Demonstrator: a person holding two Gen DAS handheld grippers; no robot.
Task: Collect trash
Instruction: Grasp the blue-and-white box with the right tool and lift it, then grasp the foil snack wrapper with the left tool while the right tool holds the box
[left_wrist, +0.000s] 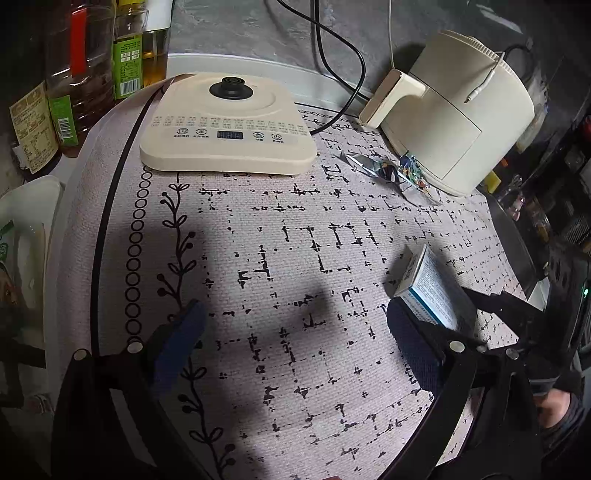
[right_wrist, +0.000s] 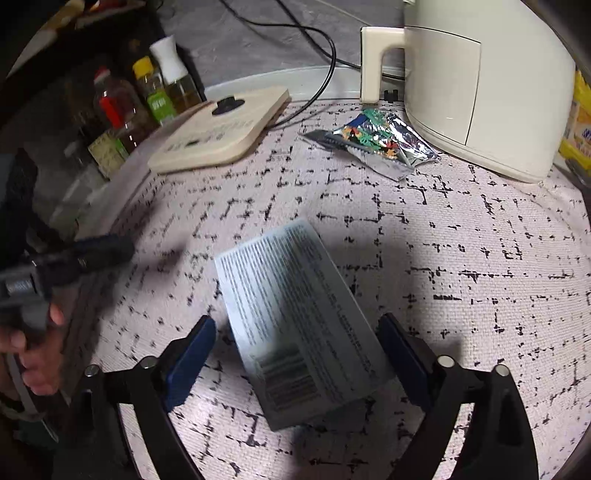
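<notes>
Left gripper (left_wrist: 295, 332) spread wide over bare patterned cloth (left_wrist: 280, 229), small printed box (right_wrist: 295, 325) low centre in the right wrist view, between the right gripper (right_wrist: 295, 354) pads, jaws apart, foil wrapper (right_wrist: 373, 142) upper right beside the cream kettle (right_wrist: 480, 81)

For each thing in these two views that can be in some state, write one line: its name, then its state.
Small box: lying flat on the tablecloth, between the right claw's fingers, not gripped.
Foil wrapper: crumpled, lying beside the air fryer.
Appliance base: bare on top, display dark.
Oil bottles: upright, capped.
Right claw: open.
Left claw: open, holding nothing.
</notes>
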